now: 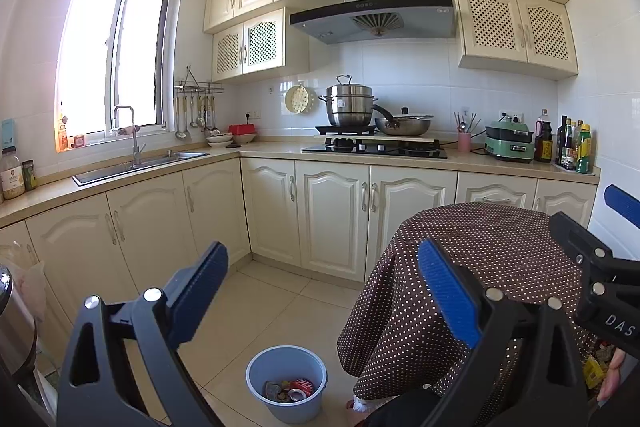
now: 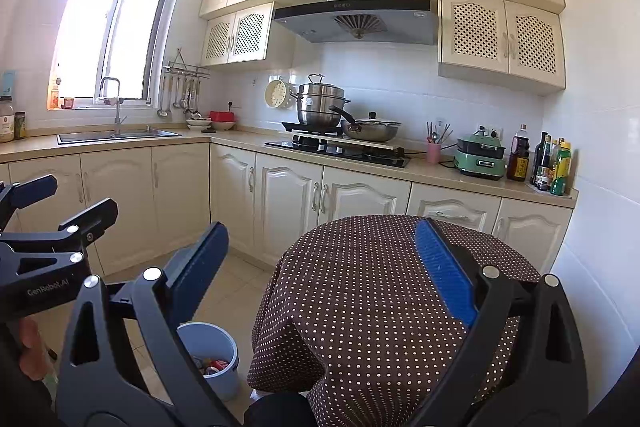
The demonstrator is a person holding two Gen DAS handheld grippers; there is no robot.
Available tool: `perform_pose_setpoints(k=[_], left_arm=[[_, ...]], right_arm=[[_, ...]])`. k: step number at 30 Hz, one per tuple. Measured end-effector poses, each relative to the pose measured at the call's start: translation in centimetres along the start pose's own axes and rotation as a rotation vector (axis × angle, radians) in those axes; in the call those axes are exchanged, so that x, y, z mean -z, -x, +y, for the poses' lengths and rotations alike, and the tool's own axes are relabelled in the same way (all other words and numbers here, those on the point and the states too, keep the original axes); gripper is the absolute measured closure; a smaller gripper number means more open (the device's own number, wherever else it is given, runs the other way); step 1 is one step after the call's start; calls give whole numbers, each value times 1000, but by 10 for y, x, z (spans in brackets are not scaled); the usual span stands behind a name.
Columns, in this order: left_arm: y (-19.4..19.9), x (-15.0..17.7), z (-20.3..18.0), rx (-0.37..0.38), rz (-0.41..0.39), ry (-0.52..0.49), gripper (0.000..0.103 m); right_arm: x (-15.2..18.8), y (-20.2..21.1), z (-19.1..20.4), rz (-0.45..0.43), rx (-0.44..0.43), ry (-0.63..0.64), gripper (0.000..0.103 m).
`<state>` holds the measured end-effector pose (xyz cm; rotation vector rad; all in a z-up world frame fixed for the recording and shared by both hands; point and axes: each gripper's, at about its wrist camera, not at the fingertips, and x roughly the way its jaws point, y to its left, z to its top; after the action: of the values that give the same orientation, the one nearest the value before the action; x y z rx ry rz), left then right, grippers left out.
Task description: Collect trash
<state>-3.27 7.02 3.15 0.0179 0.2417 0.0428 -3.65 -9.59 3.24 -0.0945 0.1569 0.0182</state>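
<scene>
A light-blue bin (image 1: 286, 383) stands on the floor tiles left of the table and holds a red can (image 1: 301, 387) among other scraps. The right wrist view shows the same bin (image 2: 218, 341) partly behind a finger. My left gripper (image 1: 324, 291) is open and holds nothing, high above the bin and the table's left edge. My right gripper (image 2: 320, 267) is also open and holds nothing, above the round table (image 2: 380, 287) with its brown dotted cloth. Each gripper shows in the other's view: right gripper (image 1: 596, 223), left gripper (image 2: 68, 201). Yellow wrappers (image 1: 594, 371) lie near a hand (image 1: 612, 375).
An L-shaped counter (image 1: 264, 149) with cream cabinets runs behind, carrying a sink (image 1: 136, 167), a hob with pots (image 1: 374, 147), a green cooker (image 1: 510, 143) and bottles (image 1: 576, 147). A steel vessel (image 1: 12, 315) stands at the near left. Bare floor tiles (image 1: 272, 291) lie between cabinets and table.
</scene>
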Motion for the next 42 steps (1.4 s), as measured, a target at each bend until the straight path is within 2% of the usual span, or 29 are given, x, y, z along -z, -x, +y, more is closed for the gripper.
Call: perform_pose_setpoints(k=[42], left_arm=[[-1, 6, -7, 6, 4, 3, 9]], right_arm=[[4, 5, 7, 7, 12, -2, 10]])
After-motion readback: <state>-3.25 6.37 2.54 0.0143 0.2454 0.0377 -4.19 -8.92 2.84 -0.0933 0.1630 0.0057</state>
